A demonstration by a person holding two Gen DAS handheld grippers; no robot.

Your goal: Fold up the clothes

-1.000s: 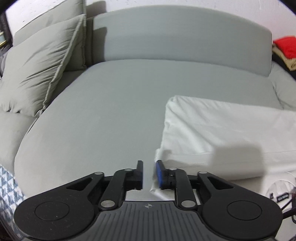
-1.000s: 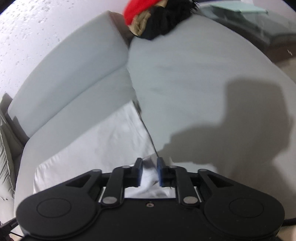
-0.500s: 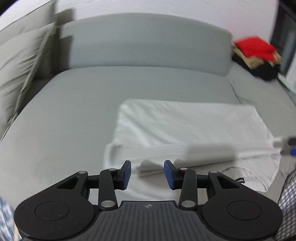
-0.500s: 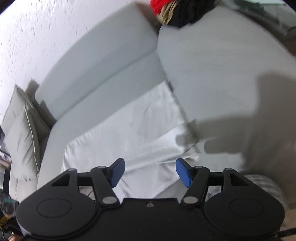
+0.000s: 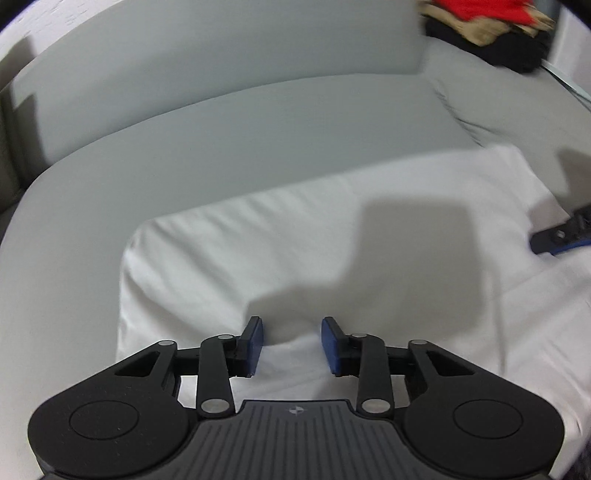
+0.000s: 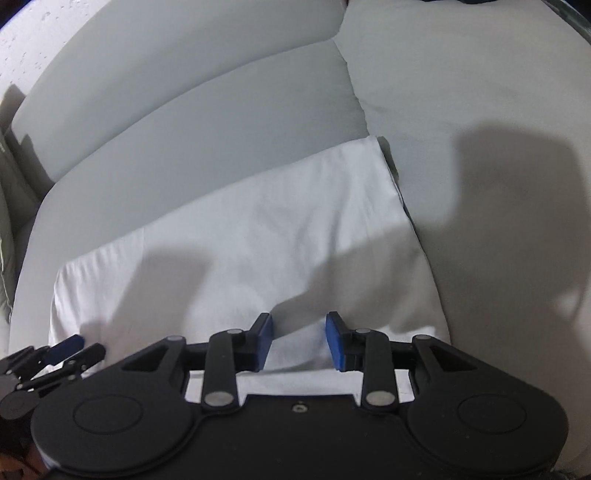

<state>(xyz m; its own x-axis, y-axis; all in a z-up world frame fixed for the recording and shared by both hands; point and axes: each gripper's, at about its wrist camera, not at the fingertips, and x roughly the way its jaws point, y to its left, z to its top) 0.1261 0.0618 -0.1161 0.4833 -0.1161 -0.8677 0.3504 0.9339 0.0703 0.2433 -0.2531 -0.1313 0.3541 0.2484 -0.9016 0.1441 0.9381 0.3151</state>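
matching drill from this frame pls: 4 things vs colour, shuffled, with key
Things:
1. garment
2. sofa seat
3. gripper pads
4. top of the pile

Colours:
A. red
B. grey
C. white
D. blue

Pairs: 1-C, 2-B, 3-D, 4-A
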